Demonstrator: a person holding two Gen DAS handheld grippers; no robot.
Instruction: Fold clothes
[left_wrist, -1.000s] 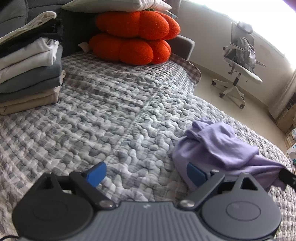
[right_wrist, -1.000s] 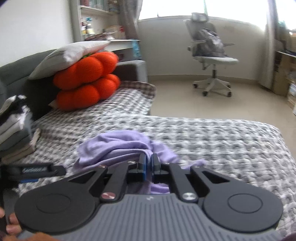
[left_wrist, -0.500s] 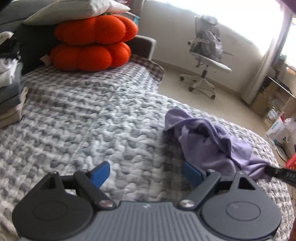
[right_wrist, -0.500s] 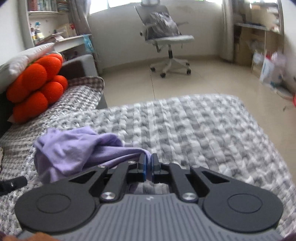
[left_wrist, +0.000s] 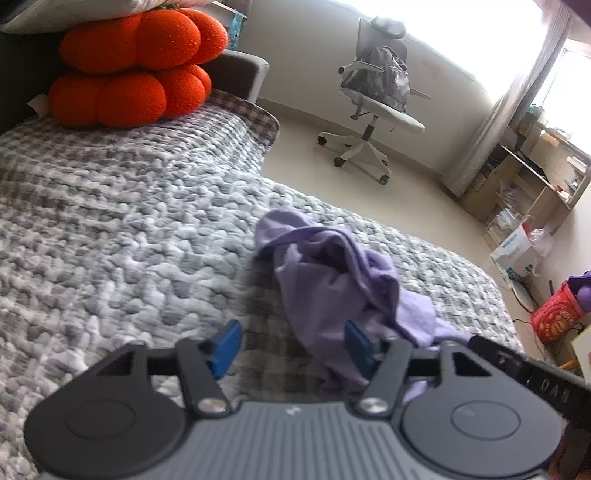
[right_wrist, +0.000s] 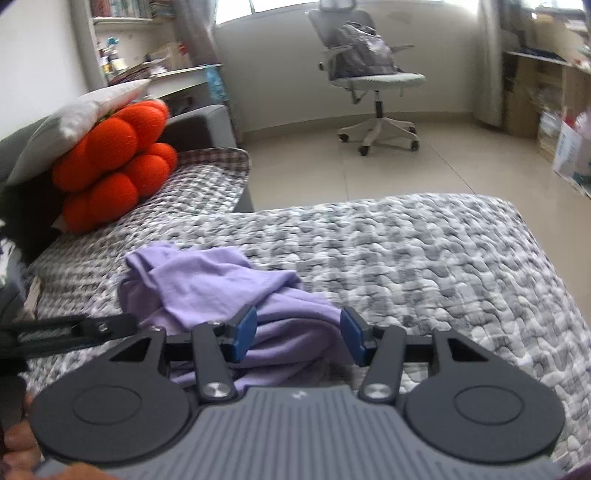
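A crumpled lilac garment lies in a heap on the grey-and-white quilted bed. In the left wrist view my left gripper is open, hovering just above the bed, its right blue pad at the near edge of the cloth. Seen from the right wrist camera, the same lilac garment bunches up right in front of my right gripper, which is open with cloth lying between and beneath the blue pads. The left tool's black arm pokes in from the left.
Orange pumpkin cushions with a white pillow on top sit at the head of the bed. An office chair stands on the tiled floor beyond. Shelves, boxes and a red bag line the right side past the bed's edge.
My right gripper has opened and let go of the lilac garment, which now lies on the bed. The left gripper has swung rightwards towards the garment, staying open.
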